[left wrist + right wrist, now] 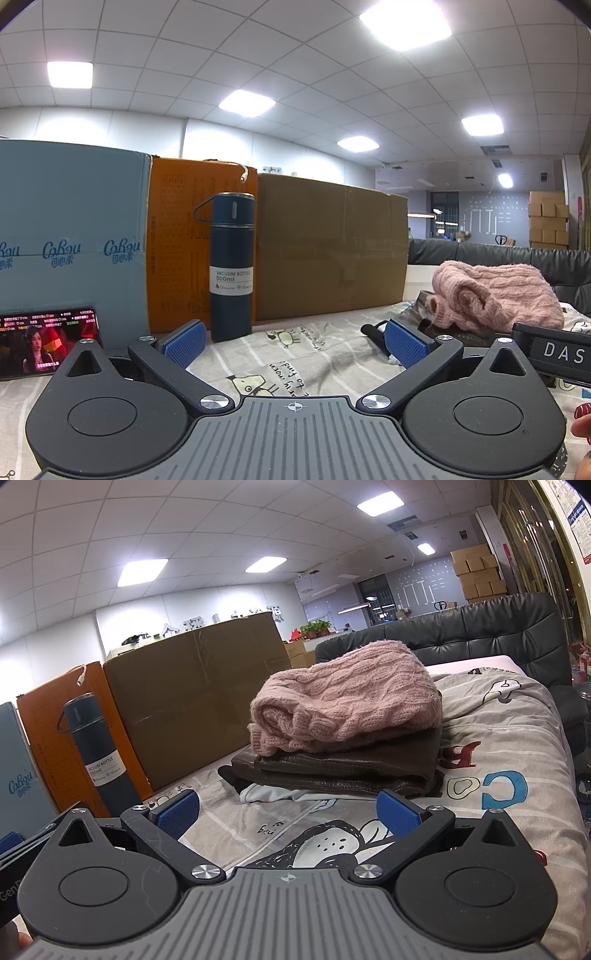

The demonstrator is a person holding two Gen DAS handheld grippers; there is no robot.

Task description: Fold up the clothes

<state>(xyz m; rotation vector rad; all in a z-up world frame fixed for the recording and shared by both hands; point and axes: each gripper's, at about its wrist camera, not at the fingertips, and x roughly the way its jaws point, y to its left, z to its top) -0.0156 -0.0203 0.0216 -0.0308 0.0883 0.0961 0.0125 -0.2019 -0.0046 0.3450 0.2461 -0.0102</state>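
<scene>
Beyond spread, empty right gripper [288, 814] fingers: folded pink sweater [347, 705]; left gripper [293, 341] likewise.

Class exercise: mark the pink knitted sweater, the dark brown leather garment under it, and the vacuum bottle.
pink knitted sweater [347, 698]: right wrist view, middle of its cable-knit top.
dark brown leather garment [354, 766]: right wrist view, folded front edge beneath the sweater.
vacuum bottle [231, 266]: left wrist view, on its white label.

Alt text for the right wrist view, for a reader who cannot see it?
A folded pink knit sweater tops a pile with a dark brown leather garment on a cartoon-print bedsheet, ahead of the open, empty right gripper. A dark vacuum bottle stands left by cardboard boxes.
</scene>
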